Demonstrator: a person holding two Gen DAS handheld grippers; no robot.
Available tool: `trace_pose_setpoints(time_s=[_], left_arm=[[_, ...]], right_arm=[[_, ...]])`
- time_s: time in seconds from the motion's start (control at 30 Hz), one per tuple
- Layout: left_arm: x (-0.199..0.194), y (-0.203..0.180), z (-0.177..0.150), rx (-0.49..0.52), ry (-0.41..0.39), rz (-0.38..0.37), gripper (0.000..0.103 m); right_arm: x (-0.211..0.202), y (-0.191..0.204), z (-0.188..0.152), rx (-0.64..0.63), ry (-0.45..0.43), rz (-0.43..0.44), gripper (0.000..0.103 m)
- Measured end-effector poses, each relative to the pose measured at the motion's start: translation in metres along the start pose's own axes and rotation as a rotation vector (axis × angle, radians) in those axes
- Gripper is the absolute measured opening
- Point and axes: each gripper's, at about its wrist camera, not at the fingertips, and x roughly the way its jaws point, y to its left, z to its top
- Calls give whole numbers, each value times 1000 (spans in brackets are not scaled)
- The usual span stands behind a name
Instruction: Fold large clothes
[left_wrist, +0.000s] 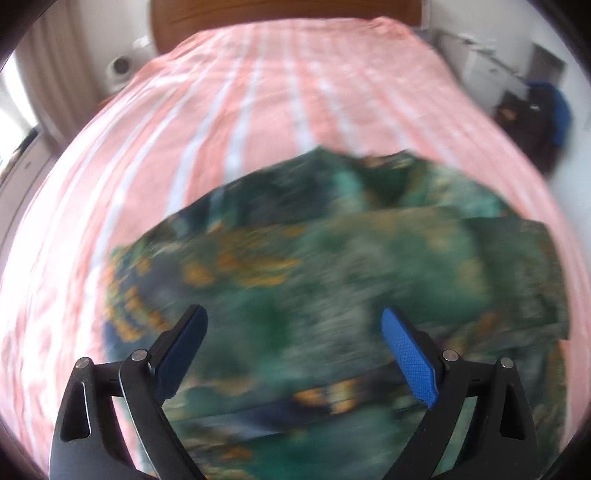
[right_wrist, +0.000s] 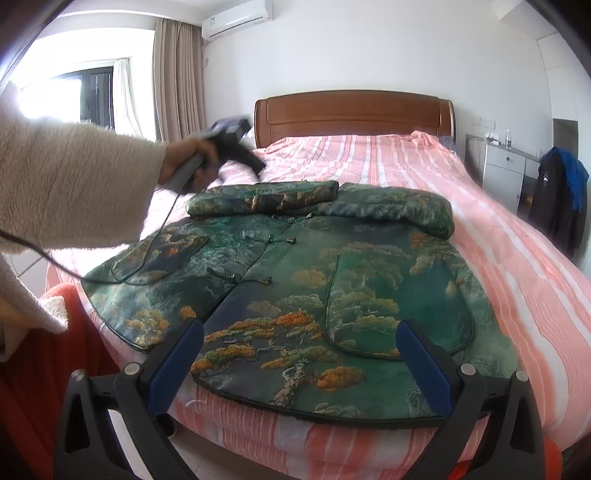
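A green brocade jacket (right_wrist: 332, 280) lay face up across the foot of the bed, on a pink-and-white striped bedspread (right_wrist: 436, 173). Its fabric was woven with orange-topped pine trees and pale clouds on dark teal, edged in dark piping, with knotted frog fastenings down the slanted front opening. Both sleeves (right_wrist: 266, 197) were folded in across the chest near the collar, lying as a padded band; the curved hem reached almost to the mattress edge. The right gripper (right_wrist: 301, 356) hung just above the hem, its blue-padded jaws spread wide and holding nothing. The left gripper (left_wrist: 293, 360) was likewise spread wide and empty, poised over the jacket; its view was smeared, so the pattern showed only as green and orange streaks. From the right side, the person's left hand (right_wrist: 188, 158), in a cream fleece sleeve, gripped that tool above the jacket's shoulder. A wooden headboard (right_wrist: 354, 110) stood behind.
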Motion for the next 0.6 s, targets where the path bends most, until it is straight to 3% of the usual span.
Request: trace_pose_setpoints(time_s=[0.1, 0.2, 0.27, 0.4, 0.6], left_arm=[[9, -46, 4, 104, -7, -22, 99], [52, -76, -6, 180, 105, 52, 99], [66, -79, -19, 165, 139, 66, 100], [34, -66, -22, 108, 84, 1, 97], [-70, -8, -39, 133, -47, -21, 98]], right_arm=[[1, 3, 0, -16, 3, -2, 103], [2, 5, -1, -26, 8, -4, 103], [4, 5, -2, -28, 17, -7, 103], [0, 4, -3, -22, 4, -14, 103], [1, -1, -2, 2, -1, -14, 103]])
